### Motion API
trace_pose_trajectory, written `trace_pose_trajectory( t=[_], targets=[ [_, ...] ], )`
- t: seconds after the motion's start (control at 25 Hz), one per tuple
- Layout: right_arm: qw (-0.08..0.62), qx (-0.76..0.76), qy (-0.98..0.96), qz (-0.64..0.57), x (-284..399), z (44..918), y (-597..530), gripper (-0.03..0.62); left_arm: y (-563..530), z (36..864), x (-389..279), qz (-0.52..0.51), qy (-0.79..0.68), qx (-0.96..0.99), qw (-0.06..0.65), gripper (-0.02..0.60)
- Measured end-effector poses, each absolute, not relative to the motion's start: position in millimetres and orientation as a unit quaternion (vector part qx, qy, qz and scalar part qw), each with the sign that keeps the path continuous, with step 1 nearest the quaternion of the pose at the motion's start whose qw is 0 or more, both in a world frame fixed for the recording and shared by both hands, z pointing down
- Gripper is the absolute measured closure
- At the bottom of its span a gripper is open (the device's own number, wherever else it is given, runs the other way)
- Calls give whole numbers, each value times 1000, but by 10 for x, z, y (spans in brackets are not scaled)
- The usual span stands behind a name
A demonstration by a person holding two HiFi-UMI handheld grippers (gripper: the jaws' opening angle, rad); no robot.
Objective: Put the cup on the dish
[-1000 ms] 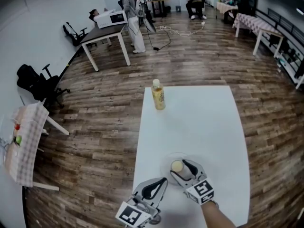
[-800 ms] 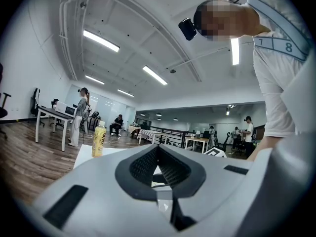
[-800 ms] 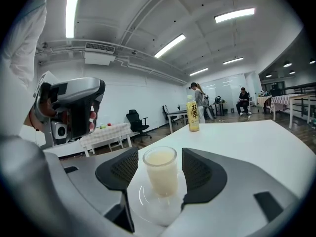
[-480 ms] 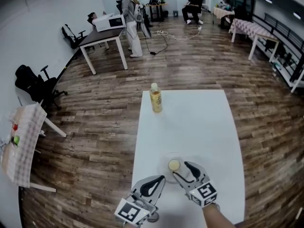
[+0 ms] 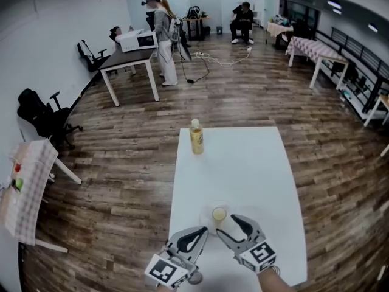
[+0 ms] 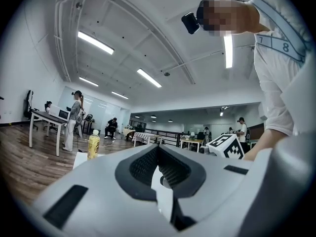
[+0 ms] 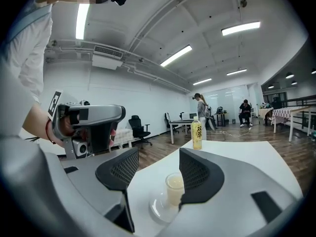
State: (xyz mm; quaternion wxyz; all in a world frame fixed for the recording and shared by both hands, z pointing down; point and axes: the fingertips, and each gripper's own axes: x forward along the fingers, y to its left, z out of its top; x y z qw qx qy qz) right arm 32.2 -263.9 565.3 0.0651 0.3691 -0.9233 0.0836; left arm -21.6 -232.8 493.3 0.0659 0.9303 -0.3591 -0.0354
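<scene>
Head view: at the near end of the white table (image 5: 255,163), both grippers are held side by side, pointing away from the person. The left gripper (image 5: 205,230) has its jaws clenched together with nothing between them; its own view shows the pads meeting (image 6: 158,164). The right gripper (image 5: 226,225) has its jaws spread apart and grasps nothing. Just ahead of its tips the cup (image 5: 219,214) stands upright on the clear dish (image 5: 205,216); in the right gripper view the cup (image 7: 174,187) shows between the jaws, partly behind the right-hand one, on the dish (image 7: 159,209), with neither pad pressing it.

Farther on, a yellow bottle (image 5: 196,137) stands upright near the table's far left corner. Wood-plank floor (image 5: 121,163) surrounds the table. A checked cloth (image 5: 24,187) and a black chair (image 5: 42,114) are at the left. Beyond, a person (image 5: 163,29) stands by a desk (image 5: 129,56); another (image 5: 241,17) sits at the back.
</scene>
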Motion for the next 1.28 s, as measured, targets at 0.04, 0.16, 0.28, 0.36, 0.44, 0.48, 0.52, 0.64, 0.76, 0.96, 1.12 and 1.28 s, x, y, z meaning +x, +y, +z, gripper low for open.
trace_pose_trajectory(
  t=[0.04, 0.16, 0.28, 0.36, 0.44, 0.48, 0.52, 0.64, 0.76, 0.96, 1.12, 1.28],
  targets=[
    [65, 370, -924, 79, 320, 5607, -2614, 318, -2310, 4917, -227, -35, -358, 931, 66, 581],
    [72, 375, -921, 75, 309, 5501, -2550, 318, -2278, 4831, -279, -41, -357, 931, 62, 581],
    [71, 377, -921, 66, 313, 5408, -2499, 319, -2222, 4813, -333, -36, -347, 935, 56, 581],
    [65, 377, -922, 56, 306, 5315, -2457, 319, -2166, 4792, -349, -28, -340, 939, 55, 581],
    [63, 377, -923, 50, 291, 5238, -2408, 319, -2116, 4755, -360, -25, -335, 941, 52, 581],
    [62, 377, -923, 49, 284, 5206, -2384, 319, -2094, 4728, -360, -26, -333, 941, 50, 581],
    [62, 377, -923, 46, 279, 5176, -2360, 324, -2070, 4702, -358, -27, -331, 942, 49, 581],
    [60, 378, -923, 38, 259, 5075, -2276, 354, -1987, 4673, -366, -24, -324, 945, 48, 581],
    [59, 380, -922, 31, 227, 4983, -2184, 398, -1925, 4648, -410, -22, -318, 947, 46, 581],
    [67, 383, -921, 17, 183, 4865, -2017, 475, -1837, 4501, -450, -39, -310, 949, 34, 581],
    [63, 388, -919, 15, 133, 4738, -1894, 525, -1746, 4424, -495, -38, -303, 952, 31, 581],
    [66, 391, -918, 0, 100, 4649, -1781, 540, -1659, 4369, -517, -36, -293, 955, 23, 581]
  ],
)
